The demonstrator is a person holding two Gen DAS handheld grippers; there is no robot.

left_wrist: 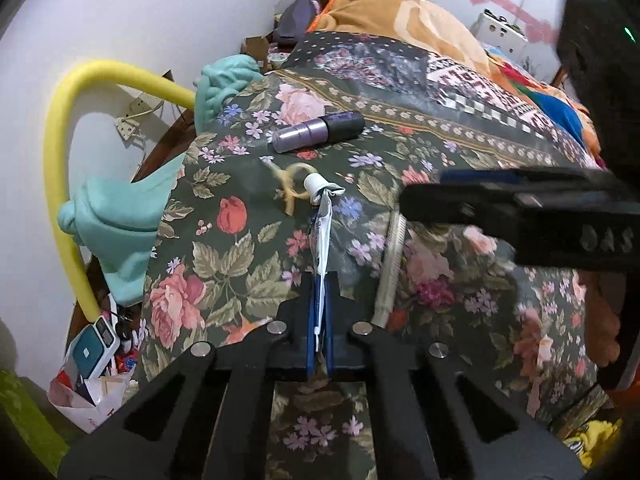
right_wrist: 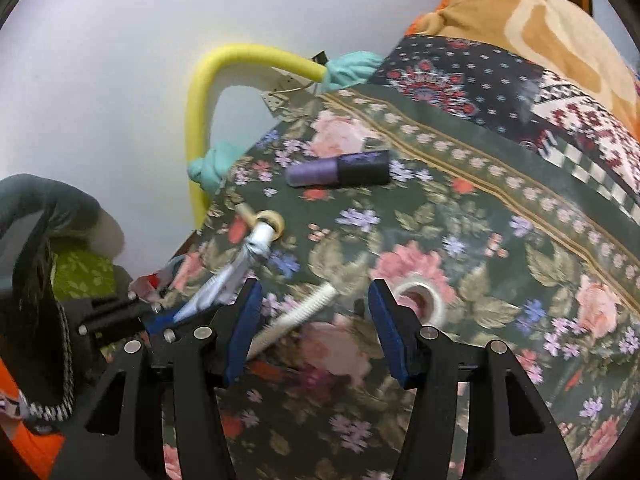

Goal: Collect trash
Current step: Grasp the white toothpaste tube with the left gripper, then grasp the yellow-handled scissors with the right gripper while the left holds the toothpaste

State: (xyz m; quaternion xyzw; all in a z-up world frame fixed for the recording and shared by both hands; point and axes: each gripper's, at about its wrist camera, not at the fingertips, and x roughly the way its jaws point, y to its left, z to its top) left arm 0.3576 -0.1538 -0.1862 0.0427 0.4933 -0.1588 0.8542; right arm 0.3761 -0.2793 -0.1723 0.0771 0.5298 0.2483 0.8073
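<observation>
Both cameras sit on the grippers and look steeply down, from close, at the floral bedspread (left_wrist: pixel 224 264). The left view faces the wall side; the right view, somewhat blurred, stands beside it. Both share the purple bottle (left_wrist: pixel 318 131) and the yellow tube (right_wrist: pixel 200 120).

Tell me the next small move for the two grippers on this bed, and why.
Probably lift the left gripper straight up: its jaws are shut on the flattened tube, whose capped end still lies on the bedspread by a rubber band. The right gripper is open over the ribbed hose, so it can wait.
</observation>
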